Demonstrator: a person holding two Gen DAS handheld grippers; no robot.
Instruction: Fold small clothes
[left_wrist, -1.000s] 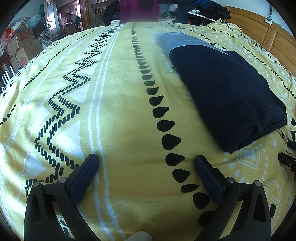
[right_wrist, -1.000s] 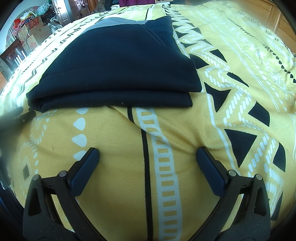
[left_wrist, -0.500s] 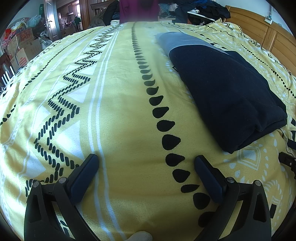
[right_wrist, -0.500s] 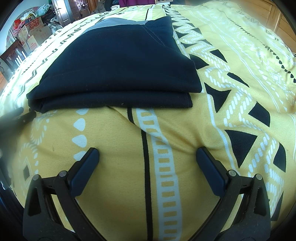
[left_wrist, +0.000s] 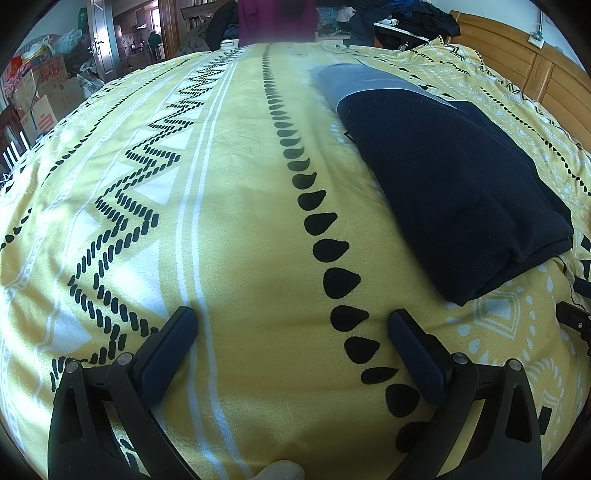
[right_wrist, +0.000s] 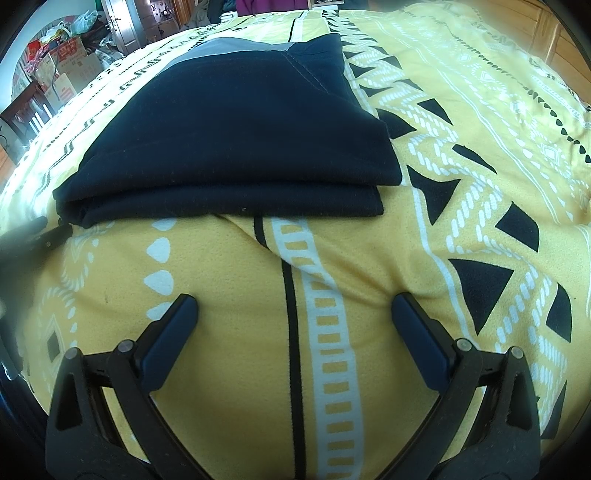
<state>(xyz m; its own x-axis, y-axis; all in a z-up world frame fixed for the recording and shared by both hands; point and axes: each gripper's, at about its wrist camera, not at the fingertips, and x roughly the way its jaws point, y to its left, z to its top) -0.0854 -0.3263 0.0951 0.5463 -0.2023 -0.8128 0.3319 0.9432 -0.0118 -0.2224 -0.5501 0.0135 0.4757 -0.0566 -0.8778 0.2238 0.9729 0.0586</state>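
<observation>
A dark navy garment (left_wrist: 454, 177) with a grey band at its far end lies folded flat on the yellow patterned bedspread (left_wrist: 229, 229). In the left wrist view it sits to the right of and beyond my left gripper (left_wrist: 291, 321), which rests open over bare bedspread, holding nothing. The right wrist view shows the same navy garment (right_wrist: 236, 140) straight ahead, its folded near edge a short way beyond my right gripper (right_wrist: 295, 306). That gripper is open too, with only bedspread (right_wrist: 461, 184) between its fingers.
A wooden headboard (left_wrist: 546, 74) runs along the right. A person in a purple top (left_wrist: 277, 18) stands at the far end of the bed. Cardboard boxes (left_wrist: 48, 99) and clutter fill the left background. The other gripper's tip (left_wrist: 572, 321) shows at the right edge.
</observation>
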